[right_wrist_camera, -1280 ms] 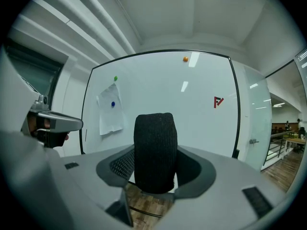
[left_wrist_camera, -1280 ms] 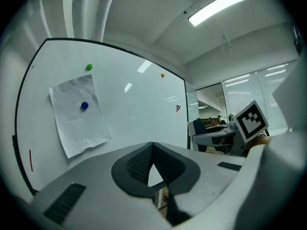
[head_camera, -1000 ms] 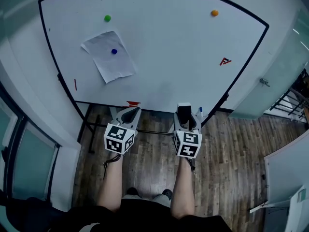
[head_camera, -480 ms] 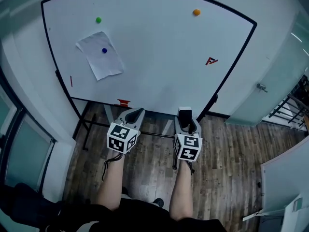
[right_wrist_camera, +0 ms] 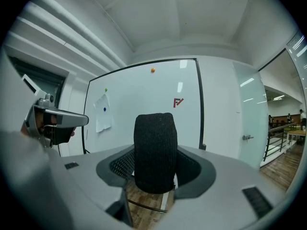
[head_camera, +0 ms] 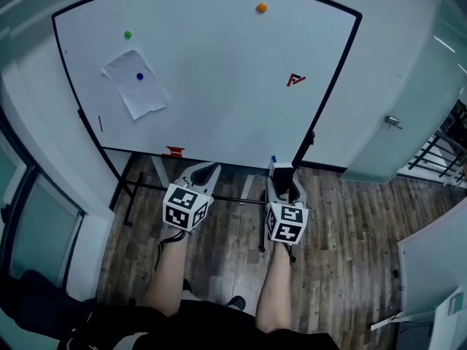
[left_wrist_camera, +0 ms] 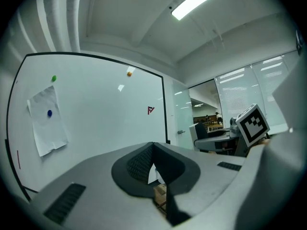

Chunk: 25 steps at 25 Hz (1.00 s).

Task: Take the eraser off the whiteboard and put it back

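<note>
right claw (right_wrist_camera: 156, 169): gripping upright black eraser (right_wrist_camera: 154, 145) | whiteboard (right_wrist_camera: 144, 97) ahead | paper sheet (right_wrist_camera: 102, 113) on its left

The whiteboard (head_camera: 219, 71) stood ahead of both grippers. A paper sheet (head_camera: 142, 97) hung on its left part, with one magnet (head_camera: 139, 76) on the sheet, a second magnet (head_camera: 128, 34) above it and a third magnet (head_camera: 261, 8) near the top edge. The left gripper (head_camera: 210, 169) was beside the right gripper (head_camera: 282, 172), whose jaws enclosed the eraser (right_wrist_camera: 155, 147). A door (head_camera: 387, 137) stood right of the board.

The head view looks steeply down on the whiteboard (head_camera: 219, 79) and the floor (head_camera: 343, 217). Both gripper views face that whiteboard level, from nearby; all three share it.
</note>
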Available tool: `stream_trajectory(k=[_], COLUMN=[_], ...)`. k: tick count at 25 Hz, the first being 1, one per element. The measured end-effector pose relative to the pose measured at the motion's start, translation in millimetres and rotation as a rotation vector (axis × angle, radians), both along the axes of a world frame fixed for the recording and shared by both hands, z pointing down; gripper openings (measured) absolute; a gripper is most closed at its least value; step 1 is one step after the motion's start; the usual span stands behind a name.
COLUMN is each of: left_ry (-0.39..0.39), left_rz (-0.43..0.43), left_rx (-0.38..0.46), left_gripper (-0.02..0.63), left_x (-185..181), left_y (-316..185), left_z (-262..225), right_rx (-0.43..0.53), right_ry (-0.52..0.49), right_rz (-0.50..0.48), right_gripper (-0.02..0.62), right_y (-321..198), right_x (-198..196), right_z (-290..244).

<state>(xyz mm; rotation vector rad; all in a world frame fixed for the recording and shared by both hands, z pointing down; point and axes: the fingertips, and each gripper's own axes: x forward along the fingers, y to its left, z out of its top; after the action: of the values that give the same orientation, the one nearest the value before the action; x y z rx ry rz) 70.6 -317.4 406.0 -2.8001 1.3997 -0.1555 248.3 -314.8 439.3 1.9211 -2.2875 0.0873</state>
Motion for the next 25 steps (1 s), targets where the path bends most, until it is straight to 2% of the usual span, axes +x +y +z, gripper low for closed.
stream_trajectory(k=[10, 25], left_ry=[-0.018, -0.004], left_rz=[0.044, 0.063], left_rx=[0.008, 0.016], left_gripper=[0.018, 0.018], left_x=[46, 58], left_y=[8, 9], left_z=[-1, -11], right_rx=[-0.009, -0.01], right_ry=[0.0, -0.018], right_rz=[0.031, 0.033], right_gripper=[0.242, 0.242], right_y=[12, 14], right_x=[44, 60], right_z=[4, 1])
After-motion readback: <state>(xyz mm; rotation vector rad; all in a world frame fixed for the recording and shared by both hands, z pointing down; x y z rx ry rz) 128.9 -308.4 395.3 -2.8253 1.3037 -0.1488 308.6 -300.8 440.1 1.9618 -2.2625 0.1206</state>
